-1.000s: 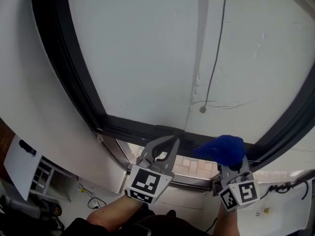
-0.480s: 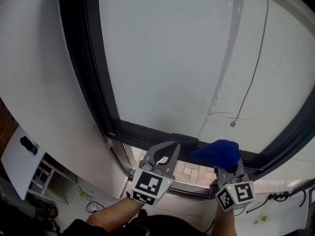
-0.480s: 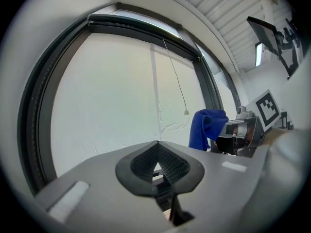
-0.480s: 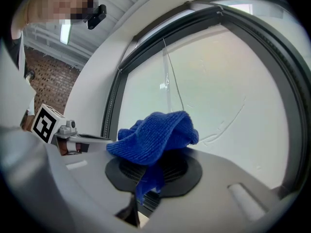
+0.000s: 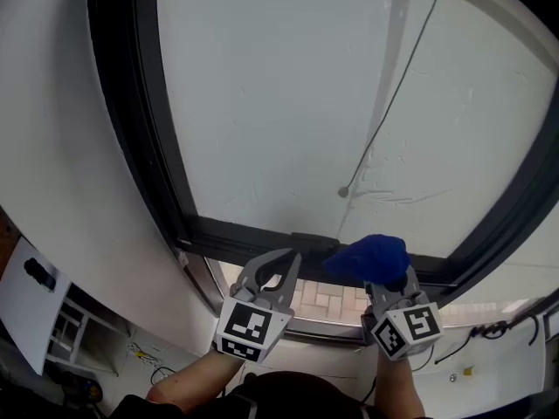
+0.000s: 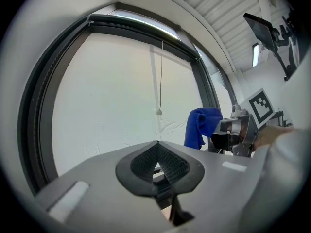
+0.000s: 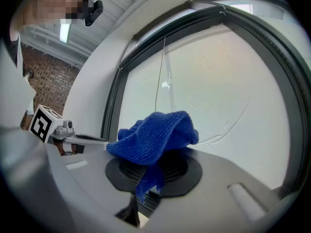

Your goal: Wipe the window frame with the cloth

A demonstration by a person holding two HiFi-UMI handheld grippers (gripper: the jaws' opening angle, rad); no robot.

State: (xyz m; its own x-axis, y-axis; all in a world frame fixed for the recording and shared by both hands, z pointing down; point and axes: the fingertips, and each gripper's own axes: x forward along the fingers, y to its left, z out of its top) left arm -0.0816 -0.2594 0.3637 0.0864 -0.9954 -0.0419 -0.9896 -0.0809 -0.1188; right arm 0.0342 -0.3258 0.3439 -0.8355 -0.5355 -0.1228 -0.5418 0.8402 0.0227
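Two tools near the window frame (image 5: pixel 253 234)
Right tool (image 5: pixel 382 279) clamps the blue cloth (image 5: pixel 367 257); left tool (image 5: pixel 284 261) closed, empty. Press cloth flat along the frame.

3 near views, shared window frame (image 5: pixel 244 234)

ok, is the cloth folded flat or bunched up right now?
Bunched. The blue cloth is a crumpled lump pinched in the right gripper, with one tail hanging down between the jaws.
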